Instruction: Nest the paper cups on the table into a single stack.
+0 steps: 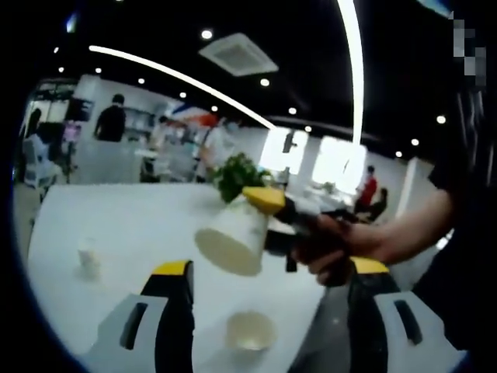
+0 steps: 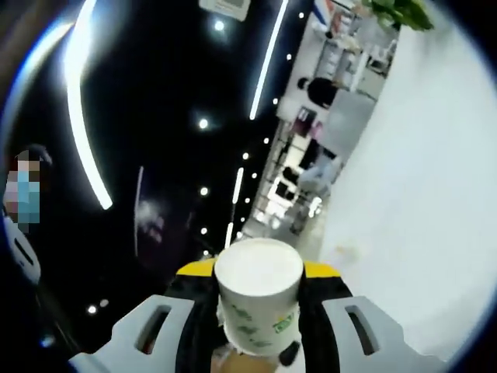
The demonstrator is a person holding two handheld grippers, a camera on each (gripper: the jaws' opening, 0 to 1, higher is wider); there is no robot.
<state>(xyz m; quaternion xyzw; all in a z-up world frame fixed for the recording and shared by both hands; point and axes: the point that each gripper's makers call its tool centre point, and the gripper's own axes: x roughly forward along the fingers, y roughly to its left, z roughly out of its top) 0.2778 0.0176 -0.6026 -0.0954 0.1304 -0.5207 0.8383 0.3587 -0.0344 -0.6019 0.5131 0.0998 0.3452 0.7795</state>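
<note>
We see the right gripper [image 2: 258,307] clenched on a paper cup [image 2: 258,299] at mid-wall, raised above the white table [image 1: 140,225]. The left gripper [image 1: 268,311] hangs released over a second cup [image 1: 250,332]. We judge these cups light and crushable, best gripped gently mid-wall.

Matt white paper cup [image 2: 258,294], smooth white table [image 1: 140,225]

The left hand-held gripper [image 1: 268,311] has two broad pale-grey jaws, each cut with a dark oblong slot, black along the inner faces and tipped yellow. The right hand-held gripper [image 2: 258,299] is built alike: grey slotted jaws, black inner faces, yellow tips. The person's hand [image 1: 342,249] is bare, with a dark short sleeve [image 1: 450,167] above it.
</note>
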